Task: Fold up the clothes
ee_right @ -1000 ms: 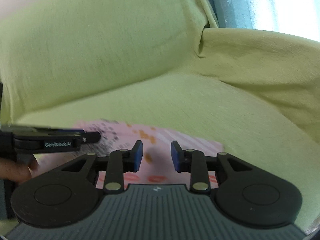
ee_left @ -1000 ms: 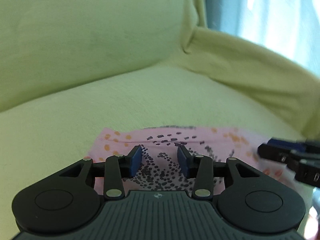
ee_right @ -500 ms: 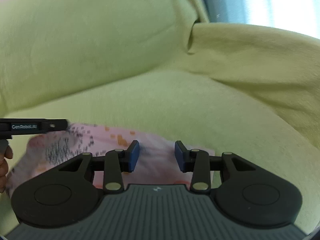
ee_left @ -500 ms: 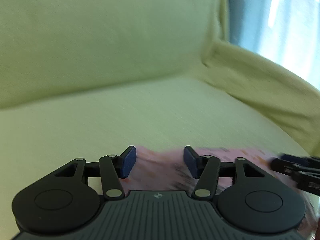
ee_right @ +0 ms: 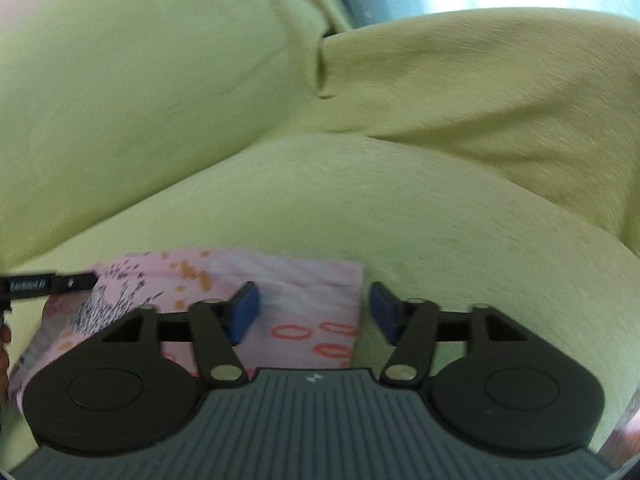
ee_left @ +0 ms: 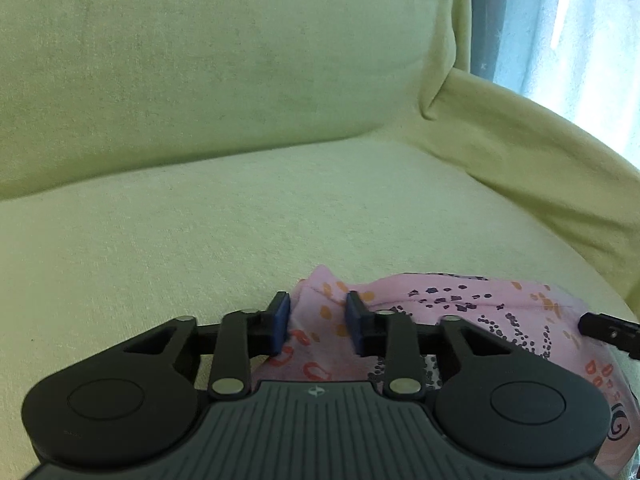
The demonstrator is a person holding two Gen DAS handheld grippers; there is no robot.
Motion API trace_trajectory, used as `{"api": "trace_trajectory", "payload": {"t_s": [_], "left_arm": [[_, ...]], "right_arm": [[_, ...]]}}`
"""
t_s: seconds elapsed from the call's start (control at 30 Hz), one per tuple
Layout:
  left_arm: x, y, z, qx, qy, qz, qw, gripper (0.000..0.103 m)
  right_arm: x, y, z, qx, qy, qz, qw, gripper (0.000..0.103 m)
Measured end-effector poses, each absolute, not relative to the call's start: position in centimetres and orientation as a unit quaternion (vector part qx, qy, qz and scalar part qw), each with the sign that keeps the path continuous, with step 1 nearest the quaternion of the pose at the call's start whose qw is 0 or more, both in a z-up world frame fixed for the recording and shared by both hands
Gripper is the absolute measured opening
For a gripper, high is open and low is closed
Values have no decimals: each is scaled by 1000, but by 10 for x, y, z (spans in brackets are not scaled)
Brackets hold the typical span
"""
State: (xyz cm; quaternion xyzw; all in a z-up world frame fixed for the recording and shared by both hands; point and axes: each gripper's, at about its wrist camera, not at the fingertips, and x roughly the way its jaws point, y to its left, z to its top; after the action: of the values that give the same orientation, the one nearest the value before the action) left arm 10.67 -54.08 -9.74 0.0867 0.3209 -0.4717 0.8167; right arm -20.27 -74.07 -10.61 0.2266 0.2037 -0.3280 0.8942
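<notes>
A pink garment [ee_left: 460,312] with orange dots, red ovals and dark speckles lies flat on the yellow-green sofa seat [ee_left: 240,220]. My left gripper [ee_left: 318,320] is open, and the garment's raised left corner sits between its blue pads without being pinched. The right gripper's tip [ee_left: 608,332] shows at the far right of that view. In the right wrist view my right gripper [ee_right: 314,310] is wide open, straddling the right edge of the garment [ee_right: 304,288]. The left gripper's finger [ee_right: 48,284] reaches in from the left over the cloth.
The sofa backrest [ee_left: 200,60] rises behind the seat and an armrest [ee_left: 540,160] curves along the right. A pale blue curtain [ee_left: 520,20] and bright window are at the top right. A bit of a person's hand [ee_right: 4,344] shows at the left edge.
The left gripper slid left to the garment's left corner and its jaws narrowed. The right gripper moved to the garment's right edge and opened wider.
</notes>
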Motion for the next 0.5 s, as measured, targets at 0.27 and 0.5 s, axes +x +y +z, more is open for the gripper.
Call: {"api": "trace_trajectory", "payload": {"t_s": [0.27, 0.5], "left_arm": [[102, -535, -94, 71, 293, -480, 824, 1], [107, -537, -89, 57, 273, -464, 841, 2]], "right_arm": [[-207, -752, -110, 265, 186, -314, 892, 3], [-202, -751, -94, 207, 177, -341, 900, 3]]}}
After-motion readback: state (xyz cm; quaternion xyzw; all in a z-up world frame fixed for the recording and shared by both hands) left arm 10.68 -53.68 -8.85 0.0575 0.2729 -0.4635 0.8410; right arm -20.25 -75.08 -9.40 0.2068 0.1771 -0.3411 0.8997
